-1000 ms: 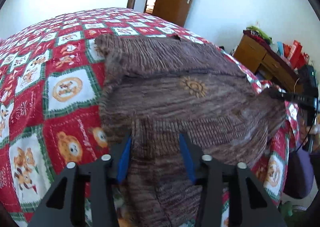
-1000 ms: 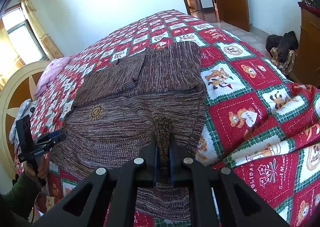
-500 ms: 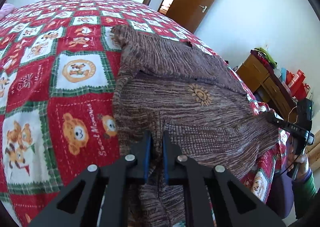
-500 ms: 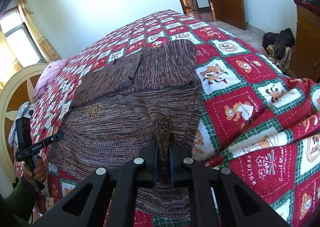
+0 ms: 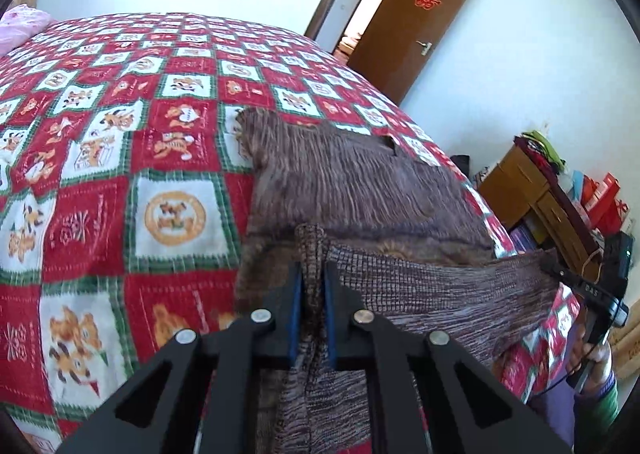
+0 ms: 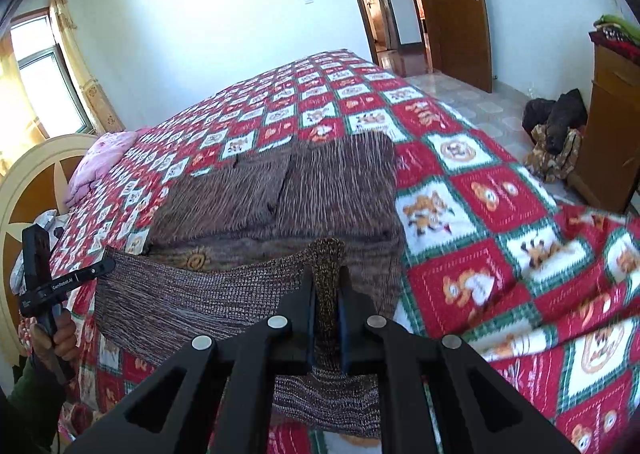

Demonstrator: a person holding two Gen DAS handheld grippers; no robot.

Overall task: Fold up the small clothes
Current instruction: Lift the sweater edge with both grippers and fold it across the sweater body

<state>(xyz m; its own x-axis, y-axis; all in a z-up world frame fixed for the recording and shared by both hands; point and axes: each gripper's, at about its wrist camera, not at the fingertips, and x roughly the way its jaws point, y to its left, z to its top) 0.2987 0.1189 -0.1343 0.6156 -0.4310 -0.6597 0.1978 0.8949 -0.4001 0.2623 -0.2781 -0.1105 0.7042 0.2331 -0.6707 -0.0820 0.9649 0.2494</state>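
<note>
A brown knit sweater (image 5: 360, 182) lies on the red checked bedspread (image 5: 120, 142), sleeves folded across its far half. My left gripper (image 5: 312, 274) is shut on one corner of its hem. My right gripper (image 6: 325, 286) is shut on the other hem corner (image 6: 326, 254). Both hold the hem lifted and stretched taut between them above the sweater's body (image 6: 320, 190). The right gripper also shows at the right edge of the left wrist view (image 5: 576, 278), and the left gripper at the left edge of the right wrist view (image 6: 80, 274).
A pink pillow (image 6: 104, 158) and cream headboard (image 6: 32, 174) lie at the bed's head. A wooden cabinet (image 5: 532, 198) with red boxes stands beside the bed. Dark bags (image 6: 556, 130) sit on the tiled floor near the open door (image 6: 452, 6).
My left gripper closed on the hem corner. Both grippers then lifted the hem off the bed and carried it forward over the sweater's body.
</note>
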